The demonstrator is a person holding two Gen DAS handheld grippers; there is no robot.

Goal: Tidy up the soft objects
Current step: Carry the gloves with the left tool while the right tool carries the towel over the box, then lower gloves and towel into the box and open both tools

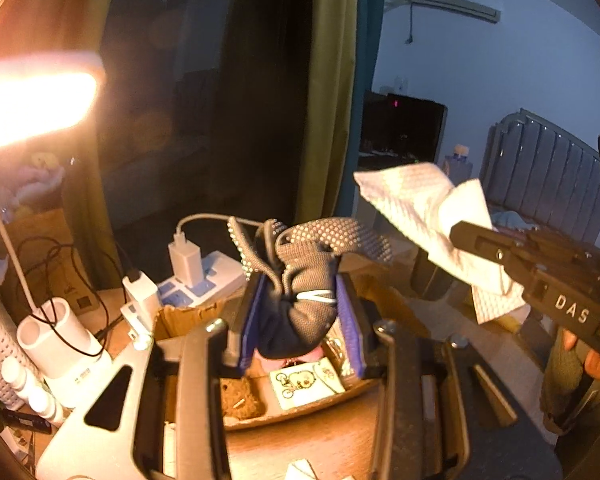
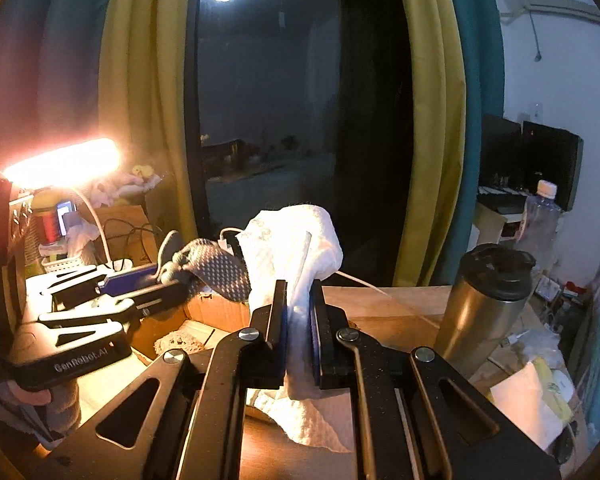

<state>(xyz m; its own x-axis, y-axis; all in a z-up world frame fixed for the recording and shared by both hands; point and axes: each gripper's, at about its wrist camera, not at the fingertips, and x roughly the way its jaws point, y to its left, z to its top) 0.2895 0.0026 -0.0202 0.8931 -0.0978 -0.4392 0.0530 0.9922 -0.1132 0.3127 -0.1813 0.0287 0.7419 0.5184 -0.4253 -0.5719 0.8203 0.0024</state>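
Above the wooden surface point(image 2: 396, 312), at its far left, an open cardboard box point(image 1: 172, 320) is shown, partly filled with small items. Directly over the box a grey dotted glove point(image 1: 312, 272) is held clamped in the left hand-held gripper point(image 1: 300, 312), its fingers splayed upward and its long axis roughly upright. To the right and slightly nearer, a crumpled white paper towel point(image 2: 296, 252) is held pinched in the right hand-held gripper point(image 2: 300, 320), one end hanging below the jaws. The box is judged to lie straight below the glove but left of and beyond the towel; the left hand-held gripper is therefore the nearer.
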